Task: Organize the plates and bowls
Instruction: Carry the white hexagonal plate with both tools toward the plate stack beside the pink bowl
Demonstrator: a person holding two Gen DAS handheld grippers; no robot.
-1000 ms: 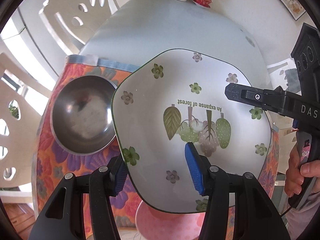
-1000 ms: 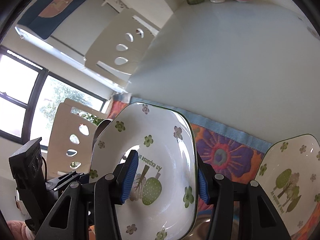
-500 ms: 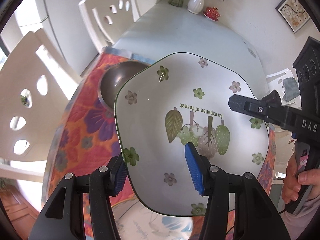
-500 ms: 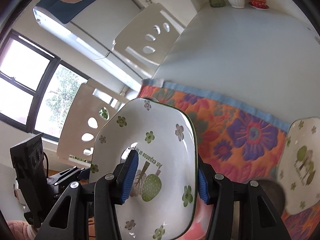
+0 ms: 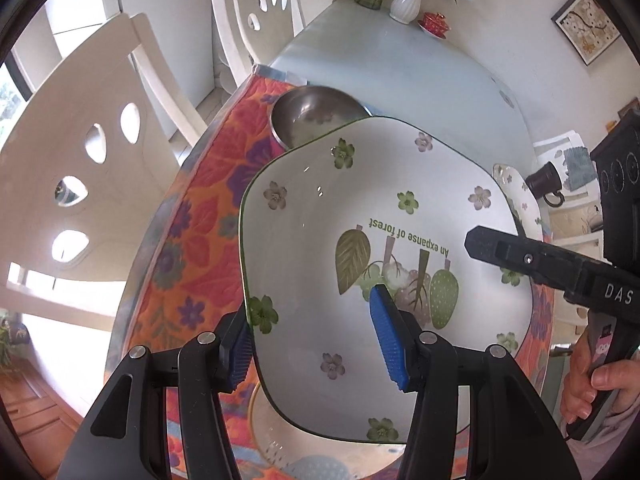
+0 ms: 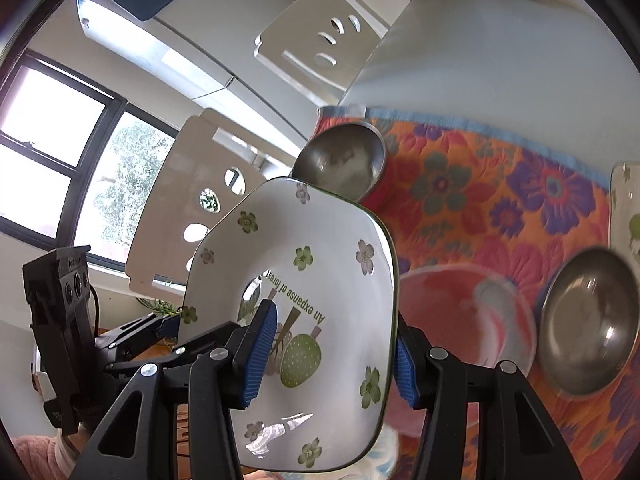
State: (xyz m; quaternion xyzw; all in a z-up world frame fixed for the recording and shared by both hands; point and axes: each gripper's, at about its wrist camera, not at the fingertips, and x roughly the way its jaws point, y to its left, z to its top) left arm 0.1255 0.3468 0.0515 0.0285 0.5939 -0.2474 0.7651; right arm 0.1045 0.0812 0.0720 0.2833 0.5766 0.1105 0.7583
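Observation:
A white squarish plate (image 5: 360, 216) with green flowers and the words "An expanse of forest" hangs in the air above the flowered mat. My left gripper (image 5: 316, 340) is shut on its near rim. My right gripper (image 6: 328, 356) is shut on the opposite rim of the same plate (image 6: 320, 264); that gripper's finger shows in the left wrist view (image 5: 532, 258). A steel bowl (image 5: 316, 114) sits on the mat's far corner and also shows in the right wrist view (image 6: 344, 160). A second steel bowl (image 6: 592, 320) and a pink bowl (image 6: 472, 312) sit below the plate.
A matching flowered plate (image 6: 626, 208) lies at the mat's right edge. A dotted bowl (image 5: 296, 440) sits under the held plate. White chairs (image 5: 100, 128) stand along the table's left side. Vases and a red cup (image 5: 434, 24) stand at the far end.
Both grippers have lifted the plate higher above the mat. More of the mat, both steel bowls and the pink bowl have come into view below.

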